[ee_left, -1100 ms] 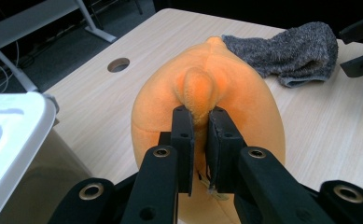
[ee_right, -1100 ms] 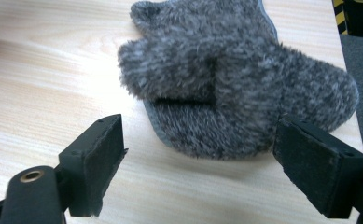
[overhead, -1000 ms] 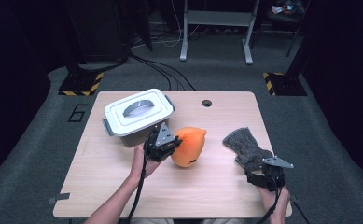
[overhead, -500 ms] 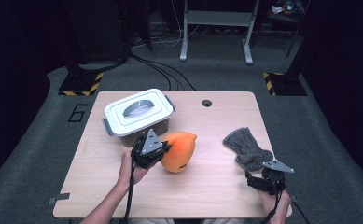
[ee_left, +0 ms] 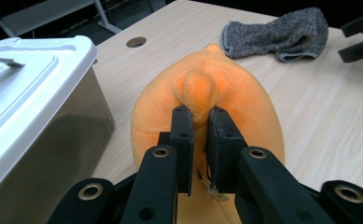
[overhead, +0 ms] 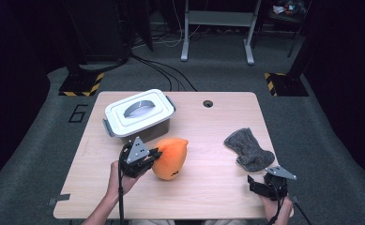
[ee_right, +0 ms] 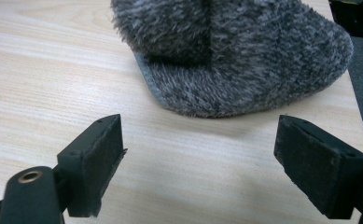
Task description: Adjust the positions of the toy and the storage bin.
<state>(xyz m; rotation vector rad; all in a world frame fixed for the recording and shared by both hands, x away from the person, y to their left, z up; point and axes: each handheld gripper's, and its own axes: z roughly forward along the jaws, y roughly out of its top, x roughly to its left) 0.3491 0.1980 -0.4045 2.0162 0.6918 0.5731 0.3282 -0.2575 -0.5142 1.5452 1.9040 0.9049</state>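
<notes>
From above the near edge we look forward and down on the whole table (overhead: 208, 140). Our left gripper view sits close behind the orange plush (ee_left: 207, 107); our right one faces the grey cloth (ee_right: 235, 56) closely. All three share that cloth.

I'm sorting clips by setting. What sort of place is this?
Probably a lab or recording room, not a home: a bare wooden table stands on grey carpet, hazard-striped stand bases sit on the floor behind it, and loose cables run past a metal frame.
</notes>
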